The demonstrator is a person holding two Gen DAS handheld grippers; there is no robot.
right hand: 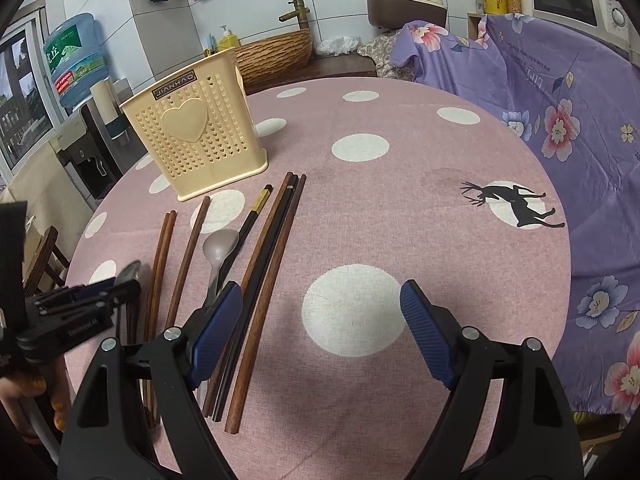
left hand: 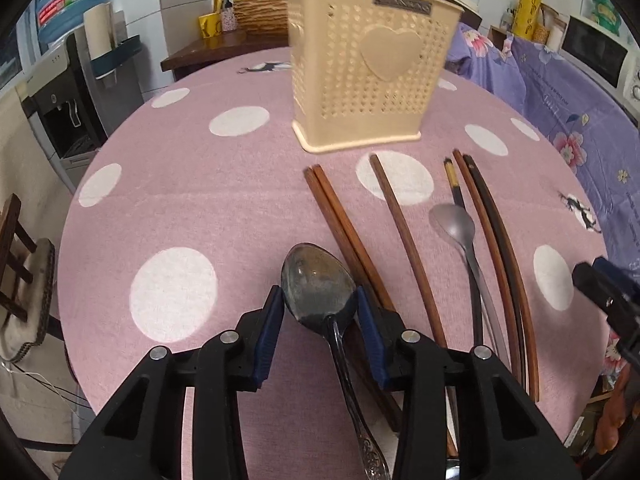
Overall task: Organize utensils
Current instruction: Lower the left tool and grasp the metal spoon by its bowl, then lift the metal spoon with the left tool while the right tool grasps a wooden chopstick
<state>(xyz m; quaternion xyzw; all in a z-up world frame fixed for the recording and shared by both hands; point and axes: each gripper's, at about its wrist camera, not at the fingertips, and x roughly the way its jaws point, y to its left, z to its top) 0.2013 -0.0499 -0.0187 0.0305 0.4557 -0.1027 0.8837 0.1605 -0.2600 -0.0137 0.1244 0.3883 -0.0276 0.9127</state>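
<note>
Utensils lie in a loose row on the pink polka-dot tablecloth (right hand: 400,240), below the cream perforated holder (left hand: 360,68) that stands upright in the upper middle of the left wrist view and in the upper left of the right wrist view (right hand: 196,136). Its inside cannot be seen from either camera, so whether it holds anything cannot be told.

Two spoons are visible: a large dark spoon (left hand: 318,284) in the lower centre of the left wrist view, and a smaller grey spoon (left hand: 454,220) to its right, also seen at centre left of the right wrist view (right hand: 219,246). Six chopsticks can be counted: a touching brown pair (left hand: 340,224), a single brown chopstick (left hand: 404,236), a black chopstick with a gold band (left hand: 454,184) lying under the grey spoon, and a brown and a dark one side by side at the far right (left hand: 500,240).

In the left wrist view, the left gripper (left hand: 320,302) has its blue pads on either side of the large spoon's bowl, both touching its edges, so it is clamped on it. Right gripper (right hand: 320,308) at the bottom of the right wrist view has its fingers spread wide apart over a white dot, holding nothing; its left pad (right hand: 216,332) overlaps the rightmost chopsticks.
</note>
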